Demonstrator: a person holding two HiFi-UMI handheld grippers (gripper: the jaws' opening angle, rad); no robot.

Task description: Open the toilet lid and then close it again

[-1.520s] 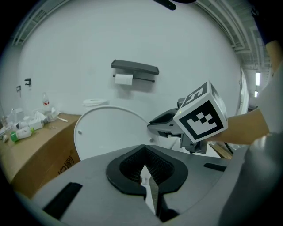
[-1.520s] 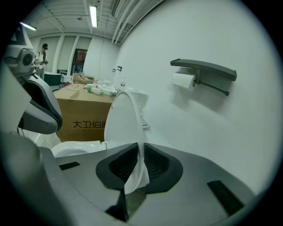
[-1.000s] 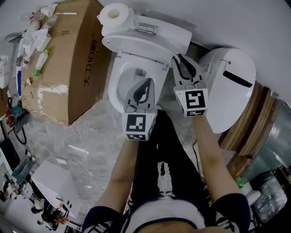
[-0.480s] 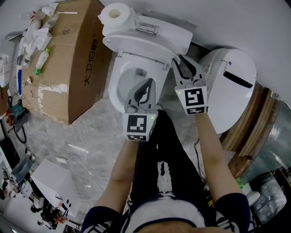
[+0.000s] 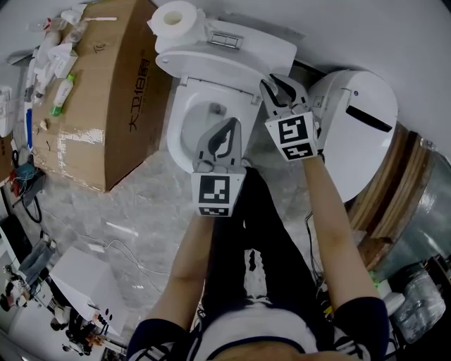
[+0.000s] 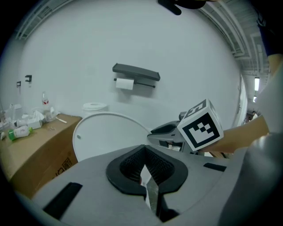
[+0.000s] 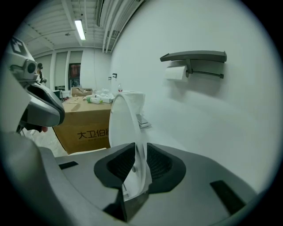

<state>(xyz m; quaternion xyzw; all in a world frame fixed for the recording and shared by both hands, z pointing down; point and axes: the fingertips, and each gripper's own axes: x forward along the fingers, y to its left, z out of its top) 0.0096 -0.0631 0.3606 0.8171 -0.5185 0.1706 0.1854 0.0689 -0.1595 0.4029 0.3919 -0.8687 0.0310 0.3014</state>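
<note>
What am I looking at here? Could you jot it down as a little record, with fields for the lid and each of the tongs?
Toilet lid: raised, about upright
Right tongs: shut on the lid's edge
Left tongs: shut, empty, above the open bowl
Toilet roll: on the tank
Cardboard box: beside the bowl

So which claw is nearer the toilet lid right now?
Right. The right claw is clamped on the edge of the raised toilet lid. The left claw is shut, over the front of the toilet bowl, apart from the lid.
</note>
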